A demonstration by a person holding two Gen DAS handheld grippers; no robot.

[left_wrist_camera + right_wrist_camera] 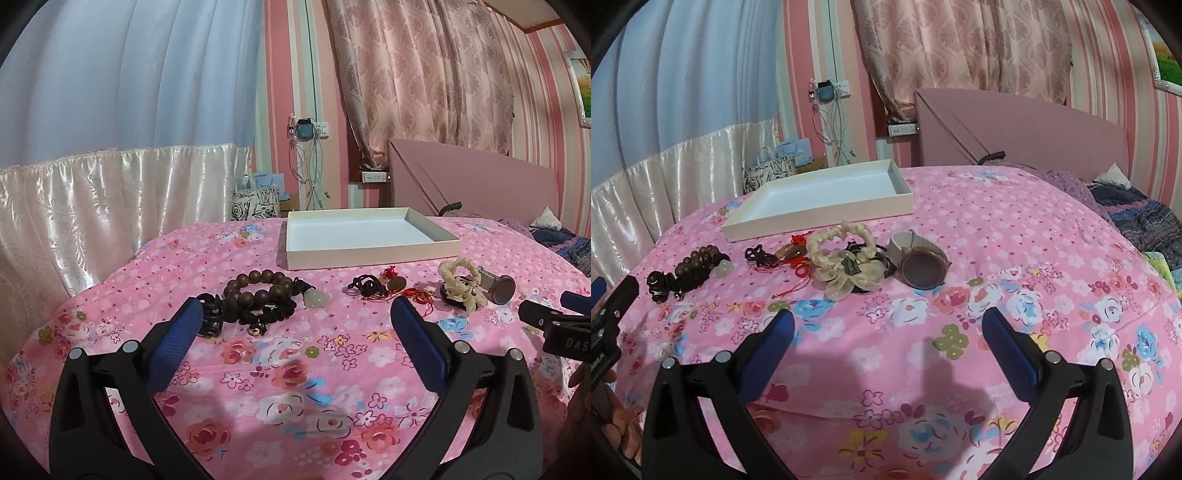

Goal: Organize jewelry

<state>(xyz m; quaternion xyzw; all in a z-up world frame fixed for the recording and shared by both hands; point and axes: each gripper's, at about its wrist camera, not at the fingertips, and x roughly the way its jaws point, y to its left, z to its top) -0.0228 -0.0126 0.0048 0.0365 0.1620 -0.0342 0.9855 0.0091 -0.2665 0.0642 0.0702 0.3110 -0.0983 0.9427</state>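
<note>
Jewelry lies in a row on the pink floral bedspread (295,369). At the left are a brown bead bracelet (258,288), a pale jade pendant (317,297) and black hair ties (266,314). In the middle are a black cord (365,286) and red-string charms (397,286). At the right are a cream scrunchie (846,258) and a round watch (923,267). An empty white tray (369,254) sits behind them. My left gripper (295,314) is open, just short of the beads. My right gripper (888,325) is open, short of the watch.
Satin curtains hang at the left. A pink headboard (480,184) and dark bedding (1137,214) are at the right. Gift bags (258,203) and cables stand beyond the bed's far edge. The right gripper also shows at the left wrist view's right edge (554,325).
</note>
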